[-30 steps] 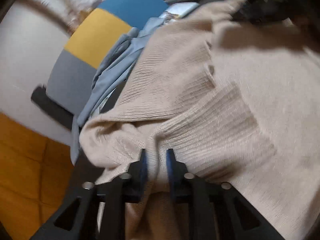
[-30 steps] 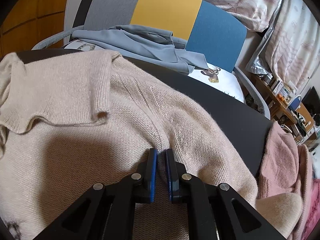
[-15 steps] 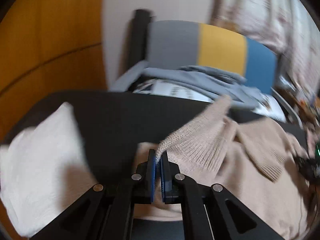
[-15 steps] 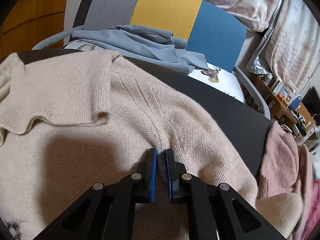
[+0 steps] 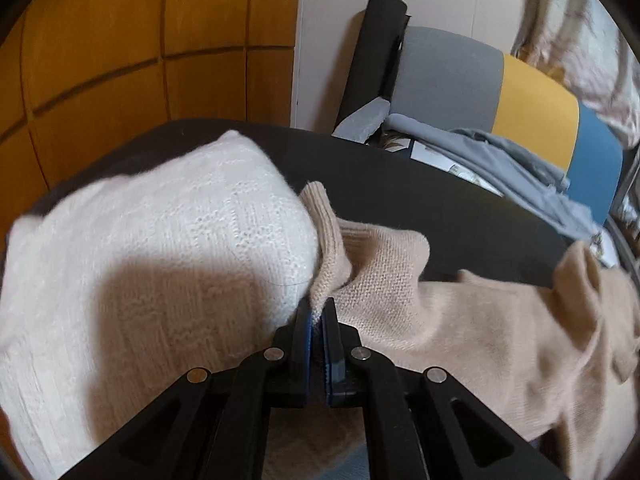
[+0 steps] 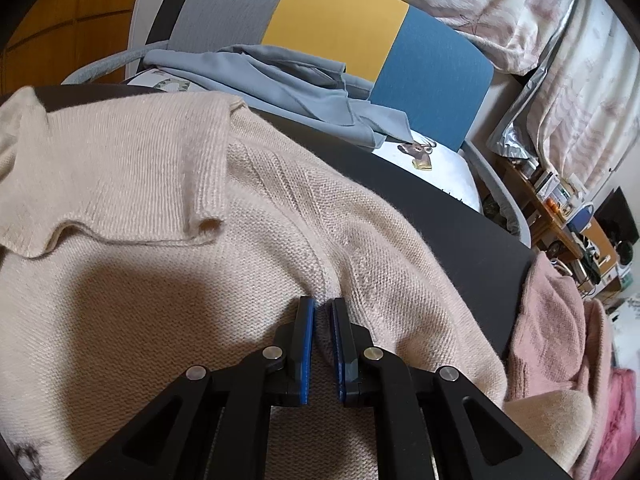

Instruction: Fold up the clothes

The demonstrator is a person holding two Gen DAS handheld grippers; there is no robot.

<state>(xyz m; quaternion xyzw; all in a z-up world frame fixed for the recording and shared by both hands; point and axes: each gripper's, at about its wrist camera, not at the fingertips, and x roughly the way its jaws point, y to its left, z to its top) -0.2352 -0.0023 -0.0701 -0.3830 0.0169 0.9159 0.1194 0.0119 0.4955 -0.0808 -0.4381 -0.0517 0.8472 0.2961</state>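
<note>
A beige knit sweater (image 6: 168,280) lies spread on the black table (image 6: 472,216). My left gripper (image 5: 318,308) is shut on the ribbed cuff end of its sleeve (image 5: 380,264), stretched out to the left beside a white knit garment (image 5: 160,264). My right gripper (image 6: 322,308) is shut on a pinch of the sweater's body near the shoulder seam. A folded-over sleeve (image 6: 120,184) lies flat on the sweater's chest.
A grey, yellow and blue chair (image 6: 340,24) stands behind the table with a grey-blue garment (image 6: 288,88) draped on it. Pink clothes (image 6: 568,340) are piled at the right table edge. A wooden wall (image 5: 140,60) is at the left.
My left gripper has carried the sleeve cuff out to the left, next to the white knit garment. The right gripper has stayed still on the sweater.
</note>
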